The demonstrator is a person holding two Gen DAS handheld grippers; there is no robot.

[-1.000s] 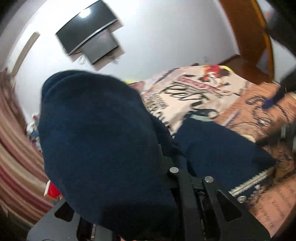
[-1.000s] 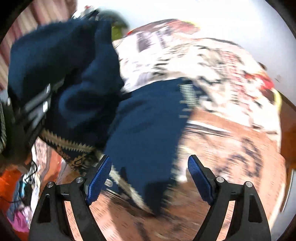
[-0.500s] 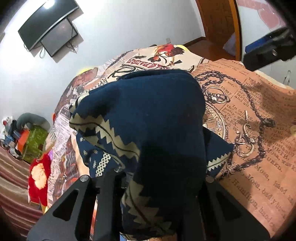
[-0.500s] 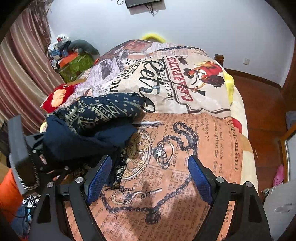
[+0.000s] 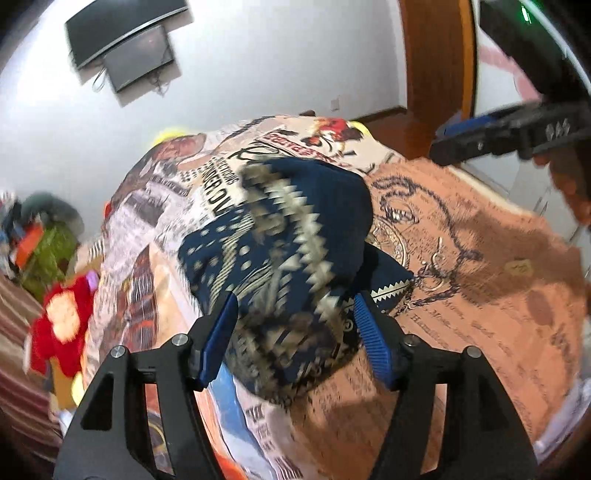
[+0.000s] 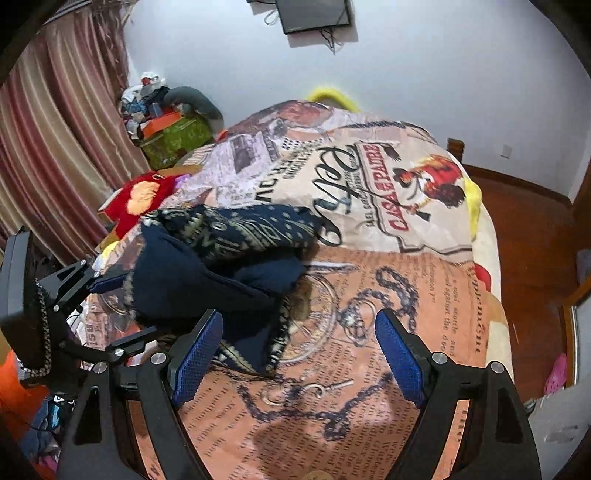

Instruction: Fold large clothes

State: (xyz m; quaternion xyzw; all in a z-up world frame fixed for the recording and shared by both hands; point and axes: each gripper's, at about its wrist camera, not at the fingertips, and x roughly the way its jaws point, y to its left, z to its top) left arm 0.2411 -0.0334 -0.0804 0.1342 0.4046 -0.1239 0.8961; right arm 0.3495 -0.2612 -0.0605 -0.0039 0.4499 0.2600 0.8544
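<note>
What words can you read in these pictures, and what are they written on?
"CASA" in red, with a second red word after it too warped to read: on the bed blanket, beside the printed red figure.
Big black script near the navy sweater: letters unclear.
Newspaper-style print on the blanket's orange part: too small and blurred.
No other readable text.

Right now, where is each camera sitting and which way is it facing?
Left wrist: on the left gripper, looking down over its opening jaws at the navy patterned sweater on the bed; the right gripper shows top right.
Right wrist: on the right gripper, jaws open, facing the bed; left gripper at left.
Shared: sweater, bed, wall screen.
</note>
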